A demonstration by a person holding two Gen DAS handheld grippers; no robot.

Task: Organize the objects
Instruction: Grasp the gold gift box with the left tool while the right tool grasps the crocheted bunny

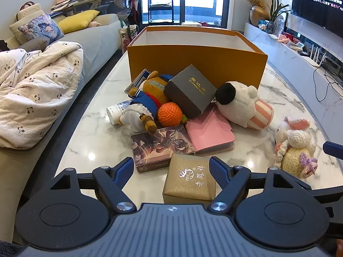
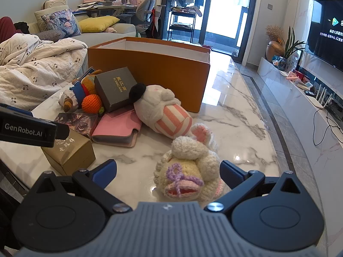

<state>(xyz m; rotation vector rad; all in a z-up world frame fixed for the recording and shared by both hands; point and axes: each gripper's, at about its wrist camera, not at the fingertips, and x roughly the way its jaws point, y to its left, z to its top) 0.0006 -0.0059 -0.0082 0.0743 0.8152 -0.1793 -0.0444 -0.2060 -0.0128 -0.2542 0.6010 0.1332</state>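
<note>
A heap of things is seen on the marble tabletop (image 1: 85, 132) in front of an open orange box (image 1: 197, 60), which stands at the far end with its white inside showing. The left tongs (image 1: 170, 171) are held fully spread, nothing gripped, with a gold gift box (image 1: 189, 176) lying between the blue pads but not pressed by them. Just behind that box an illustrated card box (image 1: 160, 145) and a pink notebook (image 1: 209, 131) are laid side by side, touching. Farther back a crocheted orange (image 1: 169, 114) is wedged against a grey box (image 1: 189, 91) tilted on the pile, with a plush bear in blue clothes (image 1: 148, 98) to the left and a white tube (image 1: 116, 112) lying on its side beside it. A white plush with a black nose and pink-striped body (image 1: 244, 105) is laid on its side to the right of the grey box. The right tongs (image 2: 168, 172) are likewise spread wide and empty, and a crocheted bunny (image 2: 188, 171) with a purple bow is seen between the pads, near the right one; whether it is touched cannot be told. A sofa with a quilt (image 1: 36, 90) is seen at the left.
</note>
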